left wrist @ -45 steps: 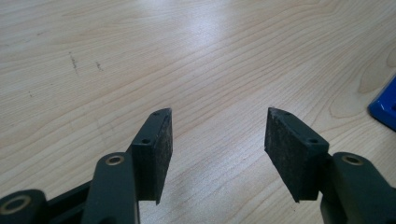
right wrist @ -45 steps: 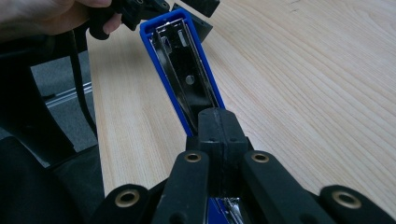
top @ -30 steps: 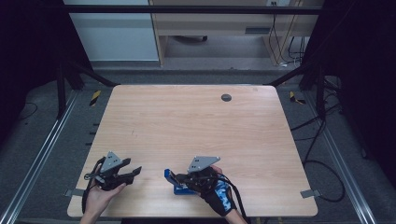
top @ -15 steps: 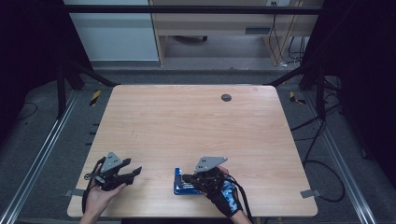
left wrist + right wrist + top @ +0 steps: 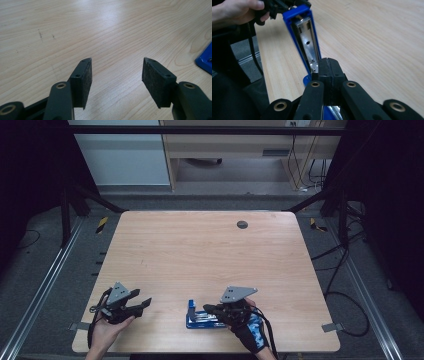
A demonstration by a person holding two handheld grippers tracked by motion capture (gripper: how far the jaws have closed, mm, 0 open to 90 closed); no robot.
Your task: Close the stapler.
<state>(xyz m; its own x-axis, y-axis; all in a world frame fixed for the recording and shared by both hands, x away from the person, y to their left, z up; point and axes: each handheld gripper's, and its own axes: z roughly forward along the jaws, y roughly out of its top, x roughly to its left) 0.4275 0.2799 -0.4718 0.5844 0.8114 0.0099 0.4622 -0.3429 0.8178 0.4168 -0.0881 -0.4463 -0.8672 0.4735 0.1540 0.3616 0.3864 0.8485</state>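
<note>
Right-hand tongs (image 5: 207,309) (image 5: 327,66) are pressed fully together, pad against pad, at the near end of the blue plastic stapler with the bare metal channel along its top (image 5: 198,318) (image 5: 305,42). I cannot see anything between the pads, so I cannot tell whether they pinch a thin edge of the stapler or just rest shut against it.

Since a second ago my right hand has slid to the right along the front of the pale wooden surface (image 5: 200,255). The stapler's far end has crept the same way, but by less, and more of its blue length now lies uncovered ahead of the tongs. I judge from this that I am dragging on it or drawing on some part of its end. That would suit getting at the metal channel, though the frames do not settle which.

Left-hand tongs (image 5: 144,303) (image 5: 116,75) stand wide apart with only bare wood between the pads. They have kept their place near the front left corner, aimed toward the stapler, whose blue corner (image 5: 205,61) shows at the edge of the left gripper view. They look ready to steady the body once I bring it closer.

The stapler lies flat near the front edge, between my two hands and closer to the right one.
</note>
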